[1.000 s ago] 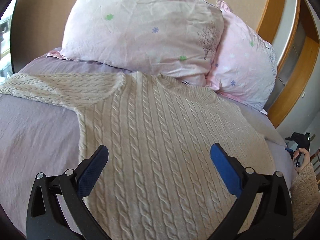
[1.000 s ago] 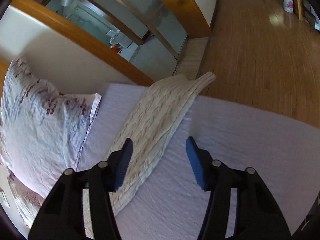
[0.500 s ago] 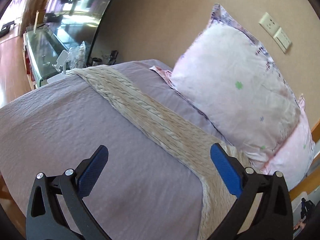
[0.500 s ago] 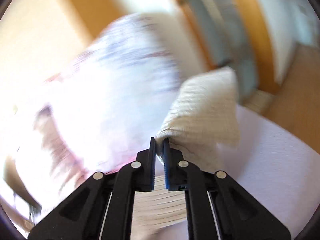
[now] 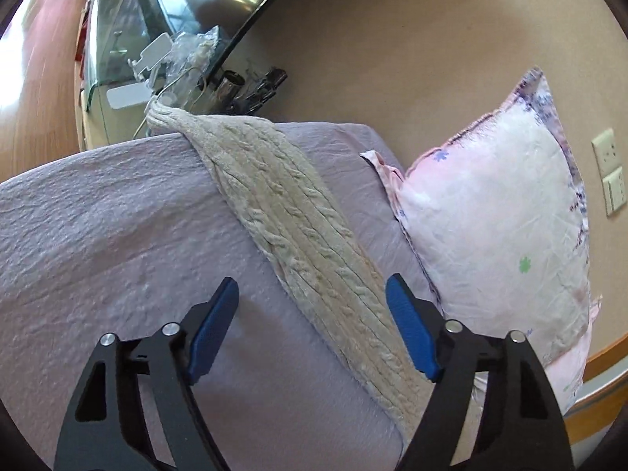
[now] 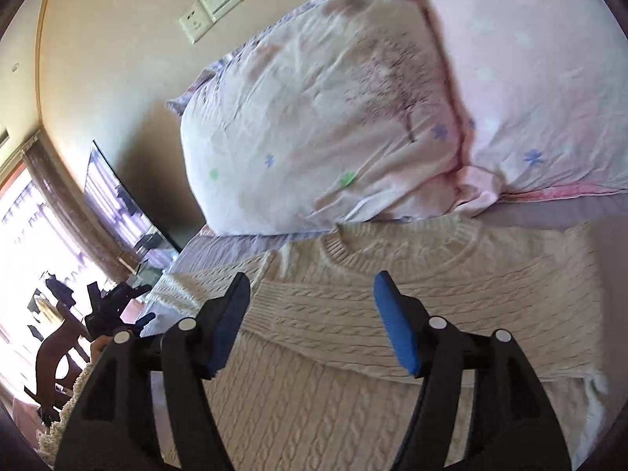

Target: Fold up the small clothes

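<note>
My right tongs (image 6: pixel 312 292) have let the sleeve (image 6: pixel 412 314) go, gaping above the sweater (image 6: pixel 333 412); left tongs (image 5: pixel 312 298) wide, empty, over the other sleeve (image 5: pixel 290 219)

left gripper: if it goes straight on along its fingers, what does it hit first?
Most likely the cream cable-knit sleeve, which lies stretched across the lavender bedsheet and runs between the open fingers of the left gripper. Depth is unclear; the line may meet the sheet beside it.

The sweater (image 6: pixel 392 314) runs off the right wrist view's bottom edge, and its sleeve cuff (image 5: pixel 157 112) drops behind the bed edge.
</note>
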Demonstrator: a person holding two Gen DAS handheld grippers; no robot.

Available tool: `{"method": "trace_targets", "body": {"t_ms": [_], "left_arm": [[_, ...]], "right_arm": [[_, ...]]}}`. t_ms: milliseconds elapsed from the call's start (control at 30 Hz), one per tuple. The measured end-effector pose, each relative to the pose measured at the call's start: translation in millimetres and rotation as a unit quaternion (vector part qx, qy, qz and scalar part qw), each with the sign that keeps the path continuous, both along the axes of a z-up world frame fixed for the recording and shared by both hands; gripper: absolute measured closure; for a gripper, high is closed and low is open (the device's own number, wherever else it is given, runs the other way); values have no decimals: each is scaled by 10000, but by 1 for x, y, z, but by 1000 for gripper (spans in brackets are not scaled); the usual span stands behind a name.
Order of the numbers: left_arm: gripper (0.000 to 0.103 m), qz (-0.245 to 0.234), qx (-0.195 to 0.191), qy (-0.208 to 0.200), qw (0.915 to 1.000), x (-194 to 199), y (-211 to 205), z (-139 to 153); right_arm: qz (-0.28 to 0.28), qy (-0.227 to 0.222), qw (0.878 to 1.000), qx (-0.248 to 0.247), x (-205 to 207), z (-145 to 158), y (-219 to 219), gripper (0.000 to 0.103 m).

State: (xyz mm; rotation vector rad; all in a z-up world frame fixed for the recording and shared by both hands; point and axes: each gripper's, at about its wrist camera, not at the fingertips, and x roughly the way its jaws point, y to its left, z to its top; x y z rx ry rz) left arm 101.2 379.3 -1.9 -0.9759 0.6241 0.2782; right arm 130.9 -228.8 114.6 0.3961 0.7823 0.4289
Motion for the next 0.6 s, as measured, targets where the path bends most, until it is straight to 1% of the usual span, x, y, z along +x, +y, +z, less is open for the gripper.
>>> {"method": "trace_targets", "body": {"t_ms": [33, 67, 133, 200, 233, 267, 300, 333, 367, 400, 433, 467, 500, 533, 567, 600], "left_arm": [[34, 116, -14, -2, 9999, 2, 7, -2], [39, 233, -56, 15, 9997, 4, 14, -3], [43, 429, -294, -85, 9986, 6, 29, -8], [61, 675, -527, -104, 9963, 7, 44, -14], [68, 760, -636, -98, 9950, 8, 50, -16], [85, 818, -701, -13, 9942, 10, 55, -19], [95, 804, -685, 76, 9944, 14, 57, -18], [95, 761, -568, 119, 9954, 18, 55, -13], [95, 706, -324, 120, 9969, 22, 48, -3], [96, 555, -50, 36, 9984, 27, 37, 12], [96, 289, 200, -109, 9993, 35, 22, 30], [97, -59, 459, -301, 9985, 43, 1, 50], [97, -462, 709, -525, 9950, 51, -25, 70], [97, -938, 965, -752, 9880, 58, -58, 90], [97, -1488, 1215, -982, 9764, 63, -98, 107], [97, -2056, 1399, -1191, 9612, 65, -139, 120]], "right_arm": [[-133, 16, 9999, 3, -6, 0, -13, 34], [-266, 21, 9996, -22, -10, 2, -25, 34], [-442, 19, 9990, -82, -11, 1, -43, 33], [-562, 40, 9984, -62, -13, -2, -56, 33], [-585, 44, 9983, -40, -15, -3, -61, 32], [-603, 44, 9982, -43, -17, -4, -64, 32], [-613, 33, 9981, -55, -19, -6, -66, 32], [-619, 21, 9981, -68, -20, -7, -69, 32], [-621, 12, 9980, -80, -21, -8, -70, 32], [-612, 3, 9981, -79, -21, -7, -72, 32], [-603, -16, 9982, -68, -21, -7, -74, 32], [-607, -44, 9981, -66, -21, -7, -76, 32], [-619, -75, 9980, -53, -21, -6, -77, 32], [-619, -102, 9980, -13, -21, -6, -78, 32], [-627, -115, 9980, 29, -20, -6, -79, 32], [-636, -112, 9979, 67, -20, -7, -79, 32]]}}
